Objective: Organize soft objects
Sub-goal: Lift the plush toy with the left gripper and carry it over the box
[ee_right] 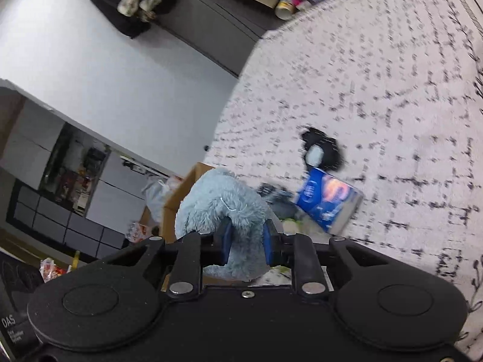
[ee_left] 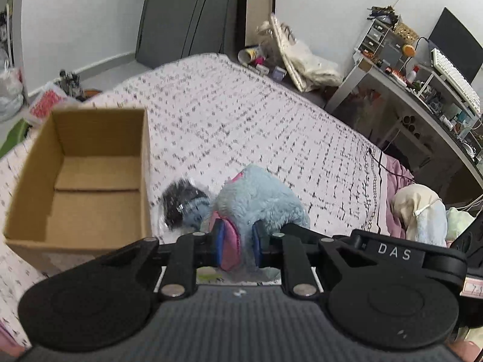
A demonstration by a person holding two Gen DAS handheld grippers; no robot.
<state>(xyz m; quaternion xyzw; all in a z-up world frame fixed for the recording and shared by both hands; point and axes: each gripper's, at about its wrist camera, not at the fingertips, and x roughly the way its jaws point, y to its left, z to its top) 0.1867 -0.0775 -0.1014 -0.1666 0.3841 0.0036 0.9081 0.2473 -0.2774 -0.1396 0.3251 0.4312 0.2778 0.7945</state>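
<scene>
Both grippers pinch the fluffy blue toy [ee_left: 259,199]: the left gripper [ee_left: 238,242] its pink part, the right gripper [ee_right: 247,241] its fur. The box [ee_left: 78,178] sits on the bed [ee_left: 256,114] beside it.

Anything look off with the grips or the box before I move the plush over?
Nothing damaged or spilled. One oddity: both grippers, left and right, are shut on the same blue plush toy. The cardboard box sits upright and open, with nothing visible inside.
</scene>
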